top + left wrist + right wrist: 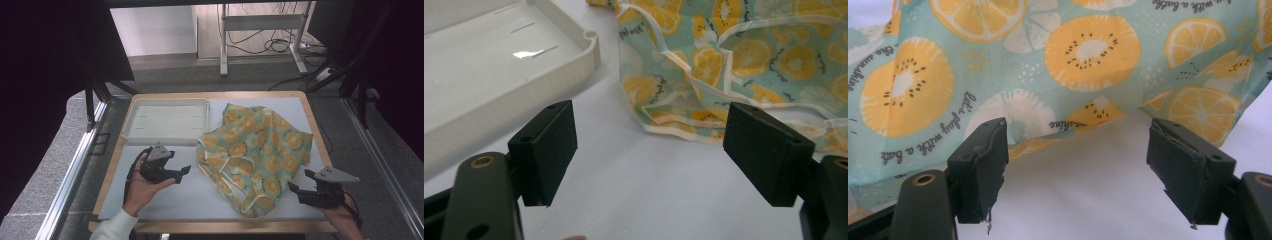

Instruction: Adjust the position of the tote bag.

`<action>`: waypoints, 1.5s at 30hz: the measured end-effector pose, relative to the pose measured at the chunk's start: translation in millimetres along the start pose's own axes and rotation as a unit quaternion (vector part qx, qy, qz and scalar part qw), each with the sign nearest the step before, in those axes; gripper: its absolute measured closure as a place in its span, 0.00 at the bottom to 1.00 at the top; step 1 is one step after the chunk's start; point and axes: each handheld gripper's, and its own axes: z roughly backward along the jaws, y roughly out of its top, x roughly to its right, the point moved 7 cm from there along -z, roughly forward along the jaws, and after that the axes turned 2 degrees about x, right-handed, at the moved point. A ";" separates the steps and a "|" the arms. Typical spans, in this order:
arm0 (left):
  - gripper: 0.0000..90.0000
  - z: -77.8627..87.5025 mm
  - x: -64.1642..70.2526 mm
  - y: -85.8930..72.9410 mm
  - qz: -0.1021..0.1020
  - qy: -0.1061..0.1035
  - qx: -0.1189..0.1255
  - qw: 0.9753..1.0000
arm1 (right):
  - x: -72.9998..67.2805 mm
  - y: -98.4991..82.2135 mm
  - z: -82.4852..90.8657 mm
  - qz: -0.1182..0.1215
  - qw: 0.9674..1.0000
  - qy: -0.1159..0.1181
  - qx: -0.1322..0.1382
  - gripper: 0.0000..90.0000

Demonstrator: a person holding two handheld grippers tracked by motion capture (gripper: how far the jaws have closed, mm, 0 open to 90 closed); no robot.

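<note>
Left gripper (pixel 184 172): held above the near-left of the desk (pixel 200 197), jaws spread wide, nothing between them, aimed at the cloth's left hem.
Right gripper (pixel 294 189): near-right corner, jaws equally wide and empty, just beside the cloth's near-right edge.
Cloth (pixel 255 152): thin printed fabric, citrus slices on pale green, pale piping at the hems; lies crumpled on the right half of the desk. Judged light, limp and not fragile; it will sag and drag when lifted. Best hold: a piped hem or corner, where layers fold double, such as the hem (pixel 674 127) before the left gripper.
Room: bare desk surface between the grippers and along the near edge.
Tray (pixel 131 117): white, shallow, empty, far-left, close beside the cloth; its rim limits leftward sweeps.
</note>
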 end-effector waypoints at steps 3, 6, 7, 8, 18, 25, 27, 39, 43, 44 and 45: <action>0.24 -0.5 -0.3 7.4 -0.002 -0.001 0.002 1.000 | -0.1 -0.5 0.1 0.002 1.000 -0.001 -0.002 0.28; 0.24 -1.2 -0.2 14.1 -0.004 -0.002 0.007 1.000 | 0.1 -0.3 0.4 0.003 1.000 -0.004 -0.002 0.28; 0.24 -1.9 0.2 16.5 -0.003 -0.005 0.008 1.000 | 0.3 -0.4 0.4 0.003 1.000 -0.004 -0.002 0.28; 0.24 -2.5 0.7 18.0 -0.003 -0.007 0.009 1.000 | 0.6 -0.7 0.5 0.003 1.000 -0.005 -0.003 0.28; 0.25 -7.2 6.0 30.2 -0.009 -0.021 0.015 1.000 | 0.1 0.1 1.9 0.007 1.000 -0.006 0.000 0.28; 0.25 -11.3 4.9 40.2 -0.014 -0.028 0.010 0.999 | -0.6 -1.3 0.6 0.009 1.000 -0.006 -0.005 0.28; 0.25 -12.3 4.6 43.6 -0.016 -0.028 0.011 0.999 | -0.8 -1.3 0.3 0.010 1.000 -0.007 -0.005 0.28; 0.27 -25.0 1.6 55.1 -0.016 -0.028 -0.006 0.999 | 0.2 -2.9 -0.3 0.008 1.000 -0.008 -0.008 0.28; 0.27 -27.5 1.9 60.0 -0.019 -0.026 -0.006 0.999 | -0.1 -3.0 -0.3 0.011 1.000 -0.009 -0.009 0.28; 0.27 -28.1 1.4 61.6 -0.019 -0.025 -0.005 0.999 | -0.1 -3.0 -0.4 0.011 1.000 -0.009 -0.009 0.28; 0.27 -28.5 0.7 63.3 -0.019 -0.024 -0.006 1.000 | -0.1 -3.2 -0.5 0.010 1.000 -0.009 -0.009 0.28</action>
